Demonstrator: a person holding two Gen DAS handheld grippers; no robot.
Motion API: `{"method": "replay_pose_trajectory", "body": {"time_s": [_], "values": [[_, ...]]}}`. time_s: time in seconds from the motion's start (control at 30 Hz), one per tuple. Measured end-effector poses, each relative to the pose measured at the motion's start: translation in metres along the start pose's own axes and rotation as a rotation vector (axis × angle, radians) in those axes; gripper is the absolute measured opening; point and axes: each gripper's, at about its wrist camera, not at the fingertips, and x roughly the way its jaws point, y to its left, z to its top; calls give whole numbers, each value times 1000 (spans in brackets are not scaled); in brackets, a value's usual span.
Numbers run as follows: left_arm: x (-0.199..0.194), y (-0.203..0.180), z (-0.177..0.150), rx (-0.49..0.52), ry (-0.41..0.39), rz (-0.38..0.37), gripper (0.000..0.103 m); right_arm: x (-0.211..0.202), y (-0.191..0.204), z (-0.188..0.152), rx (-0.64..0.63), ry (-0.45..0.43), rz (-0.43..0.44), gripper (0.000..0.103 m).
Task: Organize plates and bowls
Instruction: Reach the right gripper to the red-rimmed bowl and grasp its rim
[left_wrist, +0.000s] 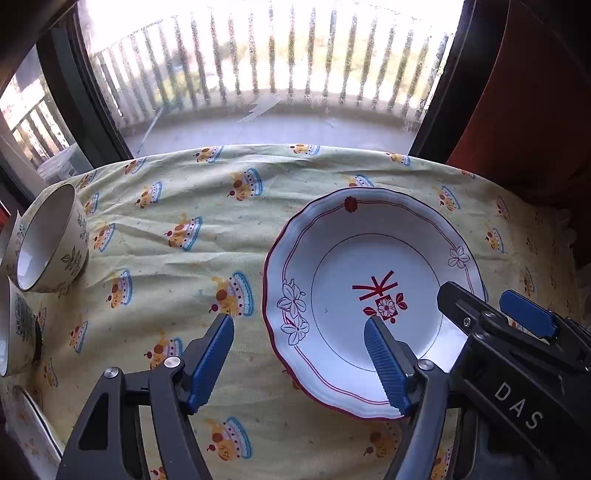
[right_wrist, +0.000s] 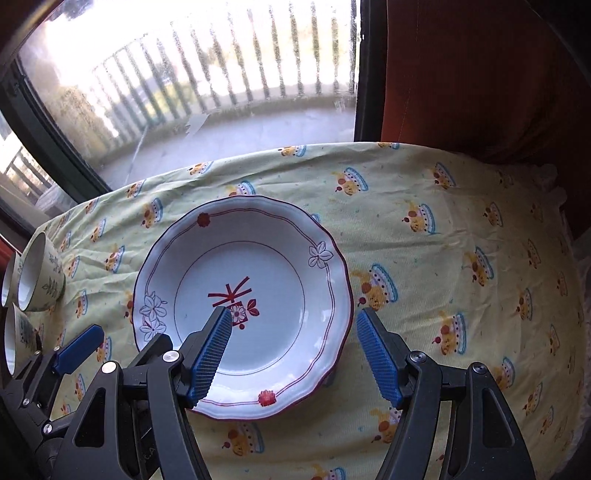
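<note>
A white scalloped plate (left_wrist: 373, 258) with red rim lines and a red centre motif lies on the yellow patterned tablecloth (left_wrist: 207, 266); it also shows in the right wrist view (right_wrist: 266, 266). My left gripper (left_wrist: 299, 336) is open, straddling the plate's near left rim. My right gripper (right_wrist: 293, 328) is open, straddling the plate's near right rim, and appears in the left wrist view (left_wrist: 491, 306) over the plate's right side. Cream bowls with leaf prints (left_wrist: 51, 240) lie on their sides at the left, also in the right wrist view (right_wrist: 37, 273).
Another white dish edge (left_wrist: 33, 424) shows at the lower left. The window with balcony railing (left_wrist: 258, 74) lies beyond the table's far edge. A dark red curtain (right_wrist: 480, 74) hangs at the right.
</note>
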Motion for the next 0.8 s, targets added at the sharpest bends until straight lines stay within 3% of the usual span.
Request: {"method": "replay_pose_trajectory", "body": {"time_s": [0.43, 0.8], "values": [[37, -13, 10, 31, 34, 37, 66, 46, -11, 15, 24, 52, 8, 59], [27, 0, -11, 13, 74, 33, 66, 36, -1, 0, -4, 63, -16, 58]]}}
